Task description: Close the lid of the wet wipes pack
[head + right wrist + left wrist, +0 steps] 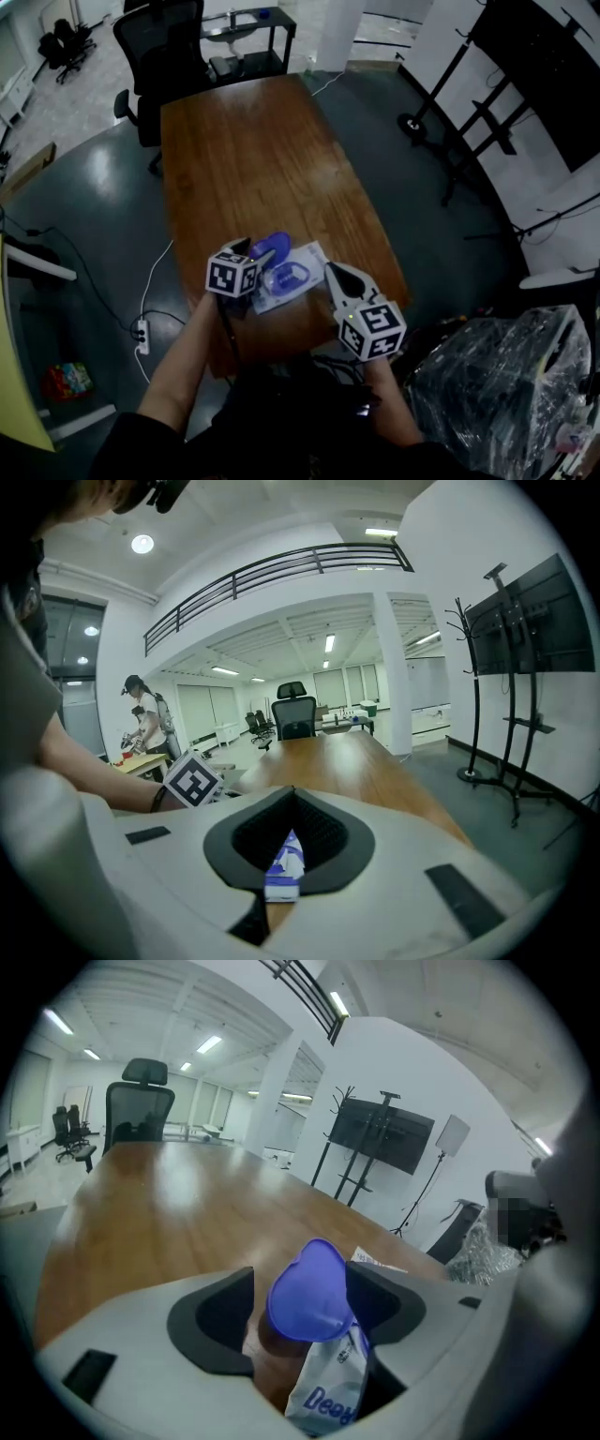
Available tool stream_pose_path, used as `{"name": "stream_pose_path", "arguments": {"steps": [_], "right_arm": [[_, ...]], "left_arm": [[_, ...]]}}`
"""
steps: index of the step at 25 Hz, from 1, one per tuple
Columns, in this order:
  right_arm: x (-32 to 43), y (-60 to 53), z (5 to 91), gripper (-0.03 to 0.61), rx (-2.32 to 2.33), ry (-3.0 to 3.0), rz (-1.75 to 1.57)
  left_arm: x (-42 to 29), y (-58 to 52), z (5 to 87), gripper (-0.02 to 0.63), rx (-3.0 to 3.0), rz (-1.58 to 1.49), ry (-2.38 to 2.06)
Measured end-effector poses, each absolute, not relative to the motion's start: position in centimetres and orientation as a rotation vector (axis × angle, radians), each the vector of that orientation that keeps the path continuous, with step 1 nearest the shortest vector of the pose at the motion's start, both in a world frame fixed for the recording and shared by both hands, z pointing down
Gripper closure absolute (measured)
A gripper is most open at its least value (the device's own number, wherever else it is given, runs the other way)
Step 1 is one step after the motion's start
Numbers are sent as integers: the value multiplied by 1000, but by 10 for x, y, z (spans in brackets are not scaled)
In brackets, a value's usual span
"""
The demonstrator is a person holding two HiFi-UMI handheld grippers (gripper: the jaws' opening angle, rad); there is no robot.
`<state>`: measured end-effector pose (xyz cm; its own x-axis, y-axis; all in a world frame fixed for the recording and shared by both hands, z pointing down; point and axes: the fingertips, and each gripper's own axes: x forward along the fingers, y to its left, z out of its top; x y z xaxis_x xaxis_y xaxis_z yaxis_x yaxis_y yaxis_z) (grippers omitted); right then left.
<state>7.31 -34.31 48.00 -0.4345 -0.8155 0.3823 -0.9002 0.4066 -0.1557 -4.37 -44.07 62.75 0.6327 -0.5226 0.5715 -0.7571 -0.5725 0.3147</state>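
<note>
The closing is not yet done: the blue lid is standing upright and open on the wet wipes pack, which is lying by the wooden table's near edge. The left gripper is holding its jaws apart around the lid. The right gripper is pinching the pack's end. The pack's contents are not showing clearly.

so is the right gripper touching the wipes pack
Touching. In the right gripper view the right gripper has its jaws shut on an edge of the wet wipes pack; the head view shows its tip at the pack's edge.
</note>
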Motion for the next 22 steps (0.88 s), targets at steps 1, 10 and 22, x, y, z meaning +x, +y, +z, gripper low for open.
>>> {"name": "stream_pose_path", "arguments": {"steps": [1,10,22], "right_arm": [[76,-342,481,568,1516,-2410,502],[80,-343,485,568,1508,-2422,512],[75,-338,485,568,1473,-2462,510]], "left_arm": [[-42,-441,629,321,2314,579,-980],[-31,-411,588,325,2426,524,-876],[14,-341,584,344,2549,688,-597]]}}
